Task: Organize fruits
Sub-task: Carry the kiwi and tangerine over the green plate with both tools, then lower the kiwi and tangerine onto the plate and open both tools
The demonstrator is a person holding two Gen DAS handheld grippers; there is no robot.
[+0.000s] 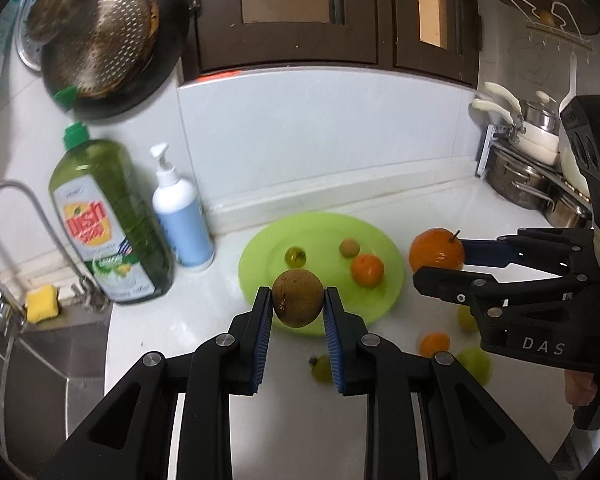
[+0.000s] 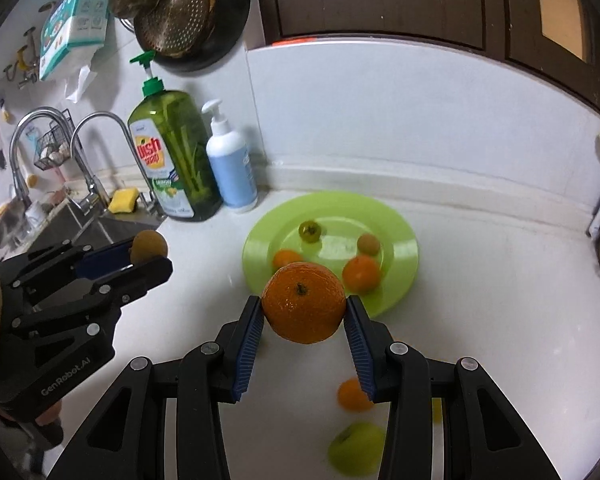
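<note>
**Fruits: two in the air, the plate waiting**

Fruits are what I am sorting, and I carry one in each gripper. My left gripper (image 1: 297,299) pinches a brown kiwi (image 1: 298,297) between its blue pads, held above the near rim of the green plate (image 1: 260,264). My right gripper (image 2: 304,312) clamps a large orange (image 2: 304,307) by its sides, stem end up, also hanging over the near edge of the plate.

I judge this to be the carrying step: both fruits are lifted clear of the white counter (image 2: 480,280) and headed for the plate. The next move calls for lowering each one onto a bare patch of the plate and only then letting the pads part, since round fruit will roll if dropped from height.

The plate holds two small oranges (image 2: 361,273), a small brownish round fruit (image 2: 368,244) and a dark green one (image 2: 309,231), spread apart with room between them.

Left on the counter near me are a small orange (image 2: 350,395), a green apple (image 2: 356,448) and other yellowish-green fruit (image 1: 321,367).
</note>
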